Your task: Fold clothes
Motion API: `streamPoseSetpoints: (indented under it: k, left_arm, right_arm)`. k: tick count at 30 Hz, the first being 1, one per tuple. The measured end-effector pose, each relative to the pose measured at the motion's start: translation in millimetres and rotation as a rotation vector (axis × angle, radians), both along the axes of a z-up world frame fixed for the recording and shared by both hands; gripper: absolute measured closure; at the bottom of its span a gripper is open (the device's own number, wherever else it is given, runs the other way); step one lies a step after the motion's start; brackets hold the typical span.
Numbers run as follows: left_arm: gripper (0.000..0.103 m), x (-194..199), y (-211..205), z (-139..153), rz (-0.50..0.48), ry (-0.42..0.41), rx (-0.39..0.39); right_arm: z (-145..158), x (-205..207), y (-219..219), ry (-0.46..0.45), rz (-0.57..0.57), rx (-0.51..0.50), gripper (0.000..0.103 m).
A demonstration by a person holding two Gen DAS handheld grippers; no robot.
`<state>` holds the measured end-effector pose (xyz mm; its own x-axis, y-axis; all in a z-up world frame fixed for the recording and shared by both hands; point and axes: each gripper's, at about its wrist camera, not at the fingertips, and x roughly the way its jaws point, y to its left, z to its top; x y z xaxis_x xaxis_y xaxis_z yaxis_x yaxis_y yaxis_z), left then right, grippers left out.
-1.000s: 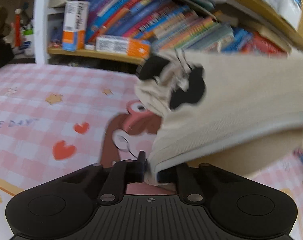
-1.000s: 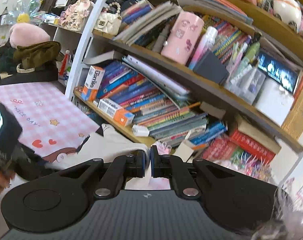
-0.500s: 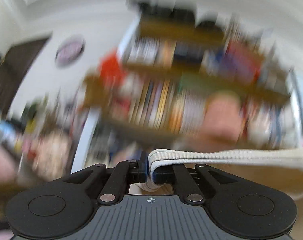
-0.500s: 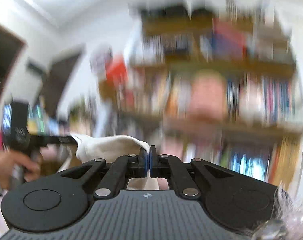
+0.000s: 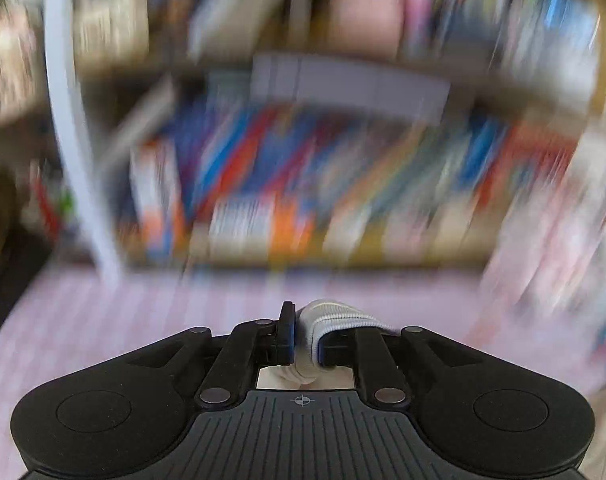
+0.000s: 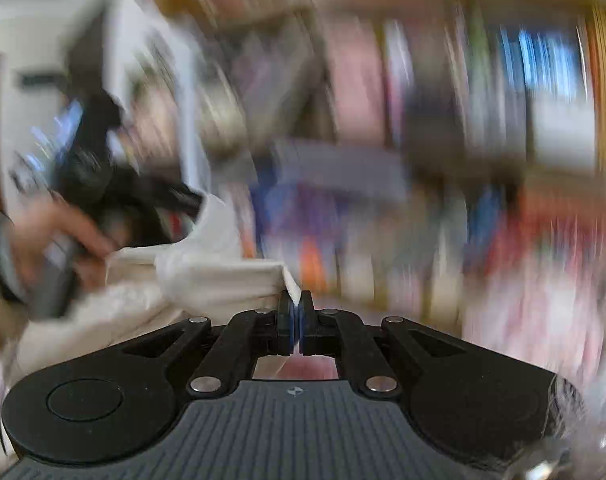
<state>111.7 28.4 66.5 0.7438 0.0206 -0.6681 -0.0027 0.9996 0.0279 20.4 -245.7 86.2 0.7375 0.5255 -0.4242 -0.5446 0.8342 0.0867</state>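
A cream garment's ribbed hem (image 5: 337,314) sits between the fingers of my left gripper (image 5: 305,322) and drapes over the right finger. Its jaws are opening, with the hem still filling the gap and touching both pads. My right gripper (image 6: 296,314) is shut on a thin corner of the same cream garment (image 6: 207,280), which stretches left across the air. That cloth runs to the other gripper (image 6: 115,196), seen blurred in a person's hand (image 6: 47,236). Both views are heavily smeared by motion.
A pink checked tablecloth (image 5: 123,320) covers the surface below. Behind it stands a wooden bookshelf (image 5: 303,184) packed with colourful books and boxes, with a white upright post (image 5: 75,140) at its left end. The same bookshelf (image 6: 423,160) fills the right wrist view.
Both grippers swung up with the garment, then tipped back down towards the shelf and table. The left jaws stand wider apart around the hem. The right jaws stay shut on the cloth.
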Motion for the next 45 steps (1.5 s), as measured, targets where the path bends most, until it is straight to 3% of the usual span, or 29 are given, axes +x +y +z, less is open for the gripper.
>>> streamPoseSetpoints:
  k: [2, 4, 5, 9, 12, 15, 19, 24, 28, 31, 35, 38, 40, 42, 44, 45]
  left_arm:
    - [0.085, -2.1, 1.0, -37.0, -0.033, 0.11, 0.036]
    - [0.081, -14.1, 5.1, -53.8, -0.072, 0.153, 0.018]
    - [0.072, -21.0, 5.5, -57.8, -0.083, 0.167, 0.017]
    - [0.043, -52.3, 12.5, -60.5, -0.112, 0.181, 0.058]
    - [0.031, -73.9, 18.6, -51.7, -0.148, 0.154, 0.067]
    - [0.027, -97.7, 25.4, -49.3, -0.179, 0.142, 0.072]
    - [0.027, -118.0, 26.8, -61.2, -0.196, 0.164, 0.164]
    - [0.027, -128.7, 22.3, -76.3, -0.218, 0.165, 0.306]
    - [0.027, -124.5, 17.9, -83.0, -0.242, 0.183, 0.319]
    - [0.029, -117.7, 15.7, -90.3, -0.248, 0.205, 0.351]
    - [0.033, -117.8, 31.5, -87.0, -0.253, 0.207, 0.294]
    - [0.033, -118.7, 42.0, -83.2, -0.241, 0.197, 0.275]
    - [0.043, -118.6, 46.5, -82.3, -0.245, 0.195, 0.258]
    - [0.071, -117.7, 48.2, -82.1, -0.261, 0.202, 0.231]
    - [0.09, -116.5, 52.8, -78.4, -0.269, 0.215, 0.168]
    - [0.091, -116.0, 56.4, -75.0, -0.272, 0.222, 0.124]
  right_arm:
    - [-42.4, 17.1, 3.6, 0.101, -0.049, -0.059, 0.101]
    - [-72.4, 23.9, 2.1, 0.207, -0.091, -0.083, 0.101]
    - [-80.7, 22.5, 1.8, 0.233, -0.092, -0.086, 0.101]
    - [-91.9, 18.1, 15.7, 0.23, -0.047, -0.17, 0.101]
    - [-101.3, 23.9, 19.0, 0.236, -0.059, -0.222, 0.1]
    - [-105.8, 30.6, 17.8, 0.24, -0.083, -0.249, 0.1]
    - [-115.2, 36.5, 21.3, 0.258, -0.048, -0.302, 0.099]
    - [-117.3, 22.2, 35.1, 0.181, 0.082, -0.427, 0.067]
    - [-124.1, 8.9, 53.0, 0.076, 0.154, -0.582, 0.066]
    - [-127.9, 5.7, 62.8, 0.02, 0.157, -0.652, 0.066]
    - [-129.5, 7.3, 68.8, -0.045, 0.12, -0.739, 0.067]
    - [-128.0, 11.3, 68.4, -0.049, 0.108, -0.746, 0.067]
    - [-127.3, 9.7, 69.8, -0.065, 0.14, -0.736, 0.067]
    - [-127.2, 6.9, 74.2, -0.082, 0.178, -0.738, 0.07]
    - [-125.1, 7.6, 78.2, -0.076, 0.197, -0.718, 0.1]
    - [-122.3, 9.4, 78.8, -0.067, 0.187, -0.693, 0.1]
